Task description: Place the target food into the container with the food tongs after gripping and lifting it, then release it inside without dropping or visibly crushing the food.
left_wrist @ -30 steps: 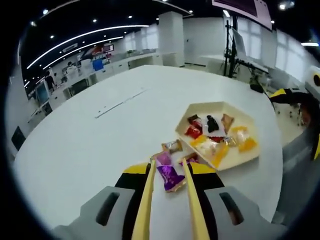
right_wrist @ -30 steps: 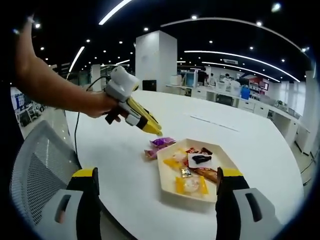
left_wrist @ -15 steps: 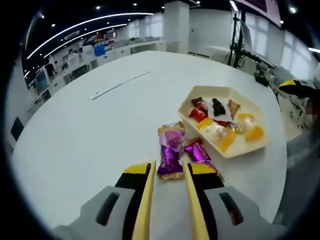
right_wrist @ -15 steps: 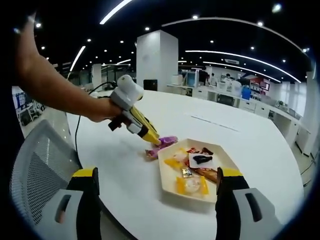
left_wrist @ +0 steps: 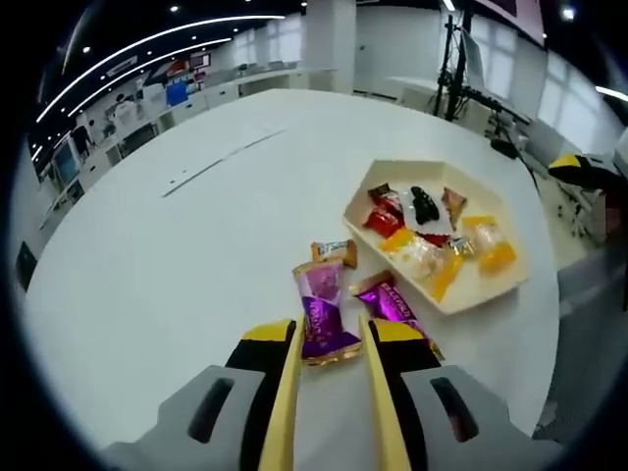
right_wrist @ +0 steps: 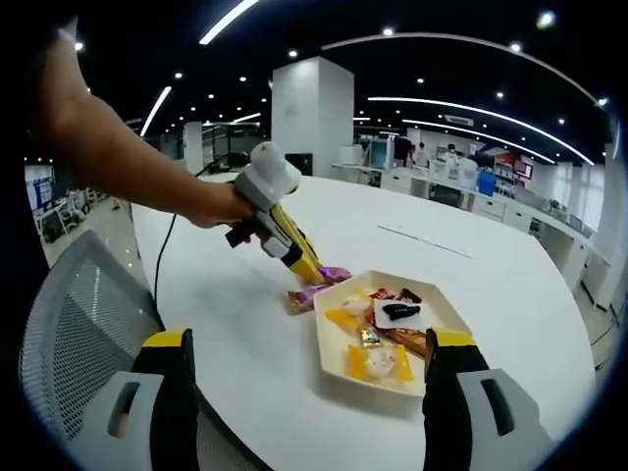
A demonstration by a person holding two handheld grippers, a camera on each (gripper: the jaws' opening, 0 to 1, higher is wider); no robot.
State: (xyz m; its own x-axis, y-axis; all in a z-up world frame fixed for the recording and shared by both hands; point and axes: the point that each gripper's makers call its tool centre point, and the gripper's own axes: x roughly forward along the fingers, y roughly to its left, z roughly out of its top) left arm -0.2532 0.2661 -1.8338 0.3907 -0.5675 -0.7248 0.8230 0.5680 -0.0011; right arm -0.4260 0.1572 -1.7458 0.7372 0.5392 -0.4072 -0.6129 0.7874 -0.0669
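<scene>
While the left tool (left_wrist: 324, 339) points its yellow tong blades down at the glossy white tabletop (left_wrist: 177, 255), a crinkly purple foil candy (left_wrist: 320, 319) lies low in the frame's centre, its near end between the narrowly spread tips; whether they pinch it is unclear. Its long axis runs along the blades. At right centre sits the pale hexagonal tray (left_wrist: 461, 294) of wrapped sweets. The right tool (right_wrist: 304, 368) is spread wide.

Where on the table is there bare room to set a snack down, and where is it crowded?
The white table is bare on the side of the purple snack packet away from the tray, and beyond the tray. It is crowded between them: a brown packet and a second purple packet lie beside the rim. The tray is mostly covered with snacks.
</scene>
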